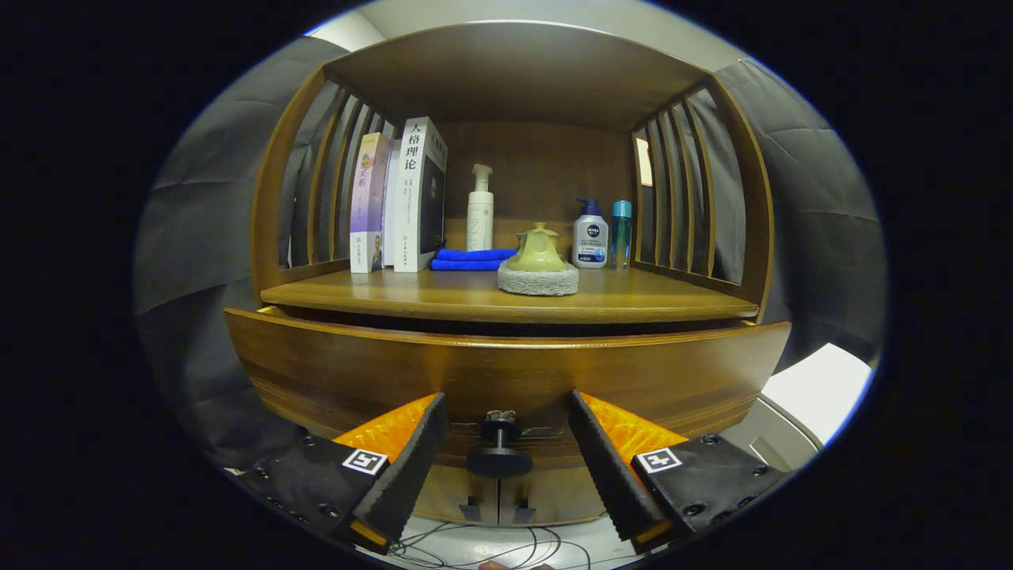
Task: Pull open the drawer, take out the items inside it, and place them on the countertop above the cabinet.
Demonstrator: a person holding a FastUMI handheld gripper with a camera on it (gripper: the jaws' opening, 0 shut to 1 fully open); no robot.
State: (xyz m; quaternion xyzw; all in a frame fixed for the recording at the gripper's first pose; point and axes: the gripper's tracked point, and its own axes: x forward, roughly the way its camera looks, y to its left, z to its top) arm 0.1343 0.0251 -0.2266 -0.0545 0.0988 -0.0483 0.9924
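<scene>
A wooden cabinet stands right in front of me, with its drawer front (506, 372) spanning the width below the countertop (443, 305). The drawer looks slightly pulled out, a dark gap showing above its top edge; its inside is hidden. A small dark round knob (499, 453) sticks out of the drawer front's lower middle. My gripper (506, 416) is open, its two fingers standing either side of the knob without touching it.
On the countertop stand several books (400, 198) at the left, folded blue cloths (473, 260), a white pump bottle (479, 210), a green teapot on a grey pad (538, 265), a lotion bottle (590, 236) and a slim blue bottle (621, 229). Cables (491, 550) lie on the floor below.
</scene>
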